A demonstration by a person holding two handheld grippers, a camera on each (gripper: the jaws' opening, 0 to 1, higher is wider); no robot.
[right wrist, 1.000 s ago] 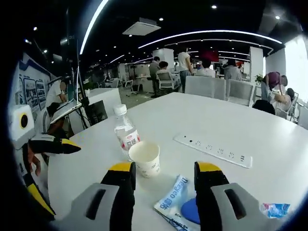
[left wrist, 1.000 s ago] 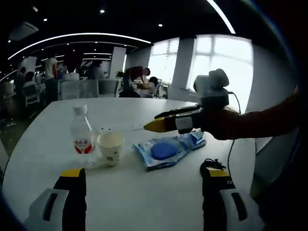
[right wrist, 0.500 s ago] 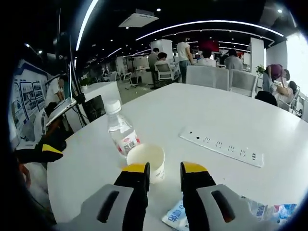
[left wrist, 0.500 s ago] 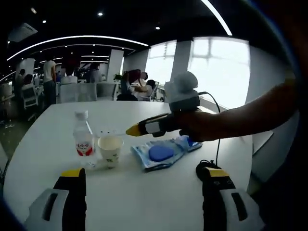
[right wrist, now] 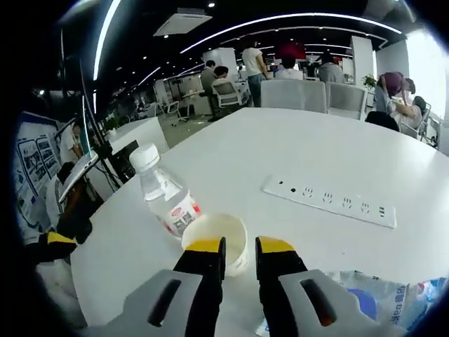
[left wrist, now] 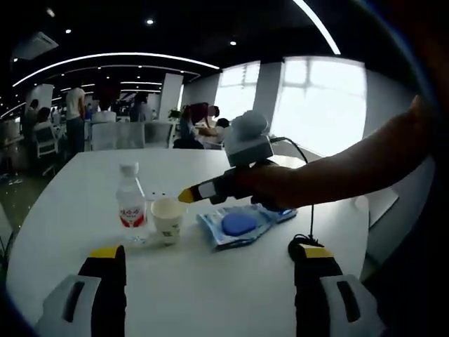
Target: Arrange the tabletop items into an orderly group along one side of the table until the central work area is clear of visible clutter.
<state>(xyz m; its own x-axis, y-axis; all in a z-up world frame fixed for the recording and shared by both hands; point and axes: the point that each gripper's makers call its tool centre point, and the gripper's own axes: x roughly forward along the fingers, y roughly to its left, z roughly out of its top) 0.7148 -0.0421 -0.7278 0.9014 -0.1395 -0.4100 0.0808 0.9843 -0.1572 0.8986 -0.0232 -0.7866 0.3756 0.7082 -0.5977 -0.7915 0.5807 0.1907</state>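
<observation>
A clear water bottle point(left wrist: 130, 203) point(right wrist: 165, 196) with a red label stands on the white table point(left wrist: 196, 295), a paper cup point(left wrist: 167, 219) point(right wrist: 221, 235) right beside it. A blue plastic packet point(left wrist: 238, 225) point(right wrist: 365, 298) lies to their right. My left gripper point(left wrist: 209, 256) is wide open near the table's edge, holding nothing. My right gripper point(right wrist: 240, 246) point(left wrist: 188, 195) hovers at the cup's near rim. Its jaws are narrowed to a small gap, and the cup's wall shows through it. I cannot tell whether they touch the cup.
A white power strip point(right wrist: 330, 203) lies beyond the cup. A black cable point(left wrist: 303, 242) sits by the table's right edge. A smaller blue wrapper point(left wrist: 284, 210) lies behind the packet. Chairs, other tables and people are in the background.
My right gripper has moved from over the packet toward the cup, and its jaws have closed from wide apart to a narrow gap. The left gripper stays open.
</observation>
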